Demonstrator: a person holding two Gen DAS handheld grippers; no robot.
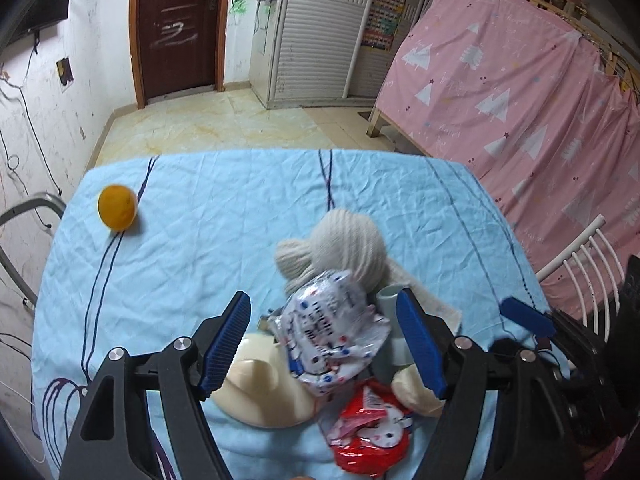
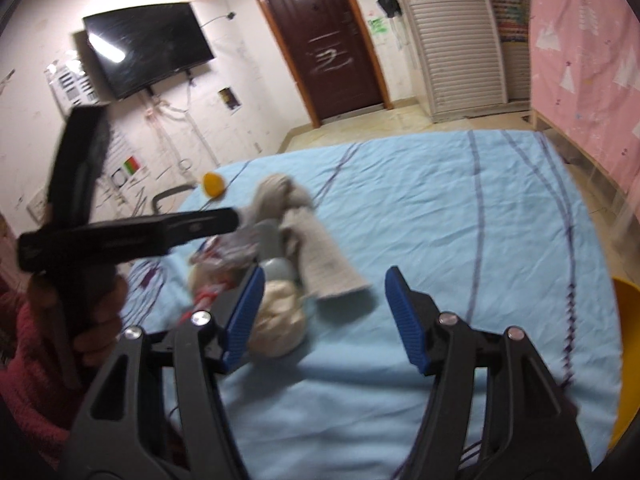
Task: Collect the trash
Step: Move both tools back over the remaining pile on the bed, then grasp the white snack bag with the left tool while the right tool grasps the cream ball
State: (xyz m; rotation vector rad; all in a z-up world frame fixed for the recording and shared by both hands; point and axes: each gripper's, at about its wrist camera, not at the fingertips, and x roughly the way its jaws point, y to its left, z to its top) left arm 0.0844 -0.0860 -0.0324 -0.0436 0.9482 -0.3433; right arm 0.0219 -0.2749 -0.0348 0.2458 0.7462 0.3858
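Note:
A pile lies on the blue cloth-covered table (image 1: 240, 216). A crumpled white wrapper with red and blue print (image 1: 332, 328) sits between the fingers of my open left gripper (image 1: 326, 340). A red cartoon wrapper (image 1: 372, 432) lies just below it. Under them are a cream plush toy (image 1: 256, 384), a grey tube (image 1: 386, 300) and a grey knitted sock (image 1: 344, 240). My right gripper (image 2: 324, 320) is open and empty over the table, right of the pile (image 2: 276, 280). The left gripper's body (image 2: 120, 236) shows in the right wrist view above the pile.
An orange fruit (image 1: 117, 212) sits at the table's far left, also in the right wrist view (image 2: 214, 185). A pink curtain (image 1: 520, 92) hangs on the right. A yellow object (image 2: 626, 344) sits at the table's right edge. A brown door (image 1: 176, 28) is at the back.

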